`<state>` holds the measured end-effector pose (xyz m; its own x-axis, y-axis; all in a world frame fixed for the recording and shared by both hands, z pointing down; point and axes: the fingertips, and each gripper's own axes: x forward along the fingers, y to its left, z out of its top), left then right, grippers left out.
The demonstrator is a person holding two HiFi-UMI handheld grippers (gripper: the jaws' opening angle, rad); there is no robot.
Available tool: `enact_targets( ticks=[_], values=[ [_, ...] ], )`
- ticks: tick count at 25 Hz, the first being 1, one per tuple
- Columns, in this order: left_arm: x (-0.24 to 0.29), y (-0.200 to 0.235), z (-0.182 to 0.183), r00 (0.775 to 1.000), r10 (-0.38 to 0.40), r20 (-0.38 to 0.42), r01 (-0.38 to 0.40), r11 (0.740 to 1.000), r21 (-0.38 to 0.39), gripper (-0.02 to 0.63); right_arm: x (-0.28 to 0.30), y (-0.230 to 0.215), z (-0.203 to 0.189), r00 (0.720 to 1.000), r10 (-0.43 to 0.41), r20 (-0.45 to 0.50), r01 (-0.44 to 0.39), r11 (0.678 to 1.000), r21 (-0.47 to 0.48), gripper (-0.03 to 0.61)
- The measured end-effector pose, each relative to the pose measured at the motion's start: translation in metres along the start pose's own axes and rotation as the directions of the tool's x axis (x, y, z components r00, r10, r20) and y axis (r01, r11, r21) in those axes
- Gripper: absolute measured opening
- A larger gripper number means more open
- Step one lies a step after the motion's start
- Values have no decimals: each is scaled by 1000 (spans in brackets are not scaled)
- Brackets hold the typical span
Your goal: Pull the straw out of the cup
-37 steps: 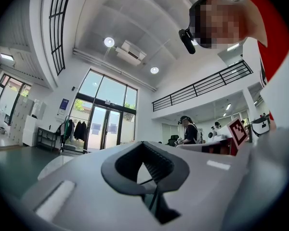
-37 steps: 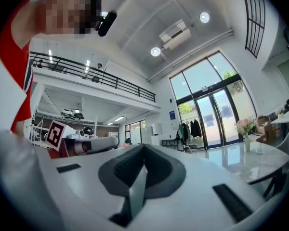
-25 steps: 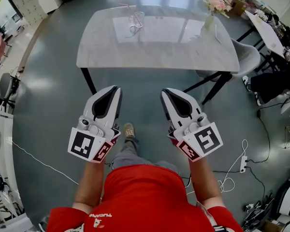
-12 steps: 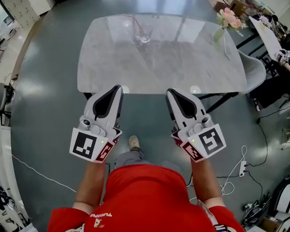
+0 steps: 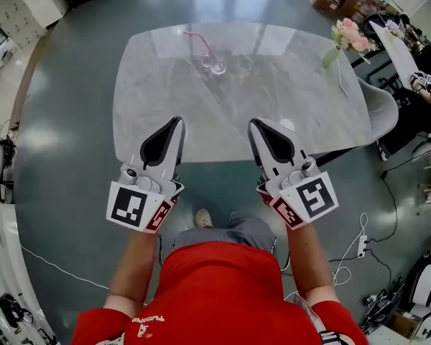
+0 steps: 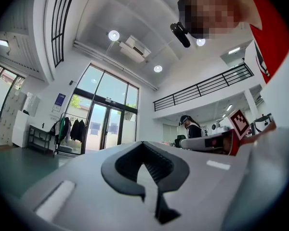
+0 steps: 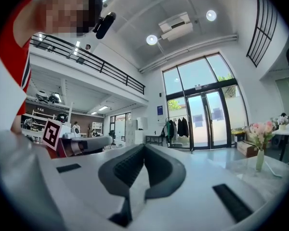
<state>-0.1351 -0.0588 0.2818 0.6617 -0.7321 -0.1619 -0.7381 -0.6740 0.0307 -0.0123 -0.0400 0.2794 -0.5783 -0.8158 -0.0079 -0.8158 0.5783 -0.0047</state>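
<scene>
A clear glass cup [image 5: 215, 65] stands on the far half of the grey marble table [image 5: 237, 110], with a pink bent straw [image 5: 196, 39] leaning out of it to the left. My left gripper [image 5: 178, 121] and right gripper [image 5: 253, 123] are held side by side, both shut and empty, their tips just over the table's near edge and well short of the cup. In the left gripper view the left gripper's [image 6: 143, 143] jaws meet with nothing between them. The right gripper's [image 7: 144, 146] jaws look the same in its own view. Neither gripper view shows the cup.
A vase of pink flowers [image 5: 348, 36] stands at the table's far right corner, also visible as the vase [image 7: 260, 137]. A grey chair [image 5: 385, 110] sits at the table's right side. Cables and a power strip [image 5: 360, 244] lie on the floor to my right.
The table has come closer in the head view. Both grippers have moved forward together from over the floor to the table's near edge, still shut.
</scene>
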Motion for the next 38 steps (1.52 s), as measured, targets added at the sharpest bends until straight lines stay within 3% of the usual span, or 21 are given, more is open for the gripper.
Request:
enact_targets(
  ticks=[11,24,31,38],
  values=[
    [69,28,-33,999,3,-36,-3,1000,0,5,56,-62,-14,1000,21,-16,-21,1000,-20,2],
    [160,67,-71,988,148,-35,-149,989,-13,5,122,-150,-56,987,143,-71,-142,990,12,2],
    [182,83,-94,975,211,-69,-210,977,22,5,161,-170,-81,965,220,-145,-217,976,31,2],
    [185,109,-112,975,197,-107,-196,980,15,5,207,-165,-98,951,229,-207,-231,973,15,3]
  ],
)
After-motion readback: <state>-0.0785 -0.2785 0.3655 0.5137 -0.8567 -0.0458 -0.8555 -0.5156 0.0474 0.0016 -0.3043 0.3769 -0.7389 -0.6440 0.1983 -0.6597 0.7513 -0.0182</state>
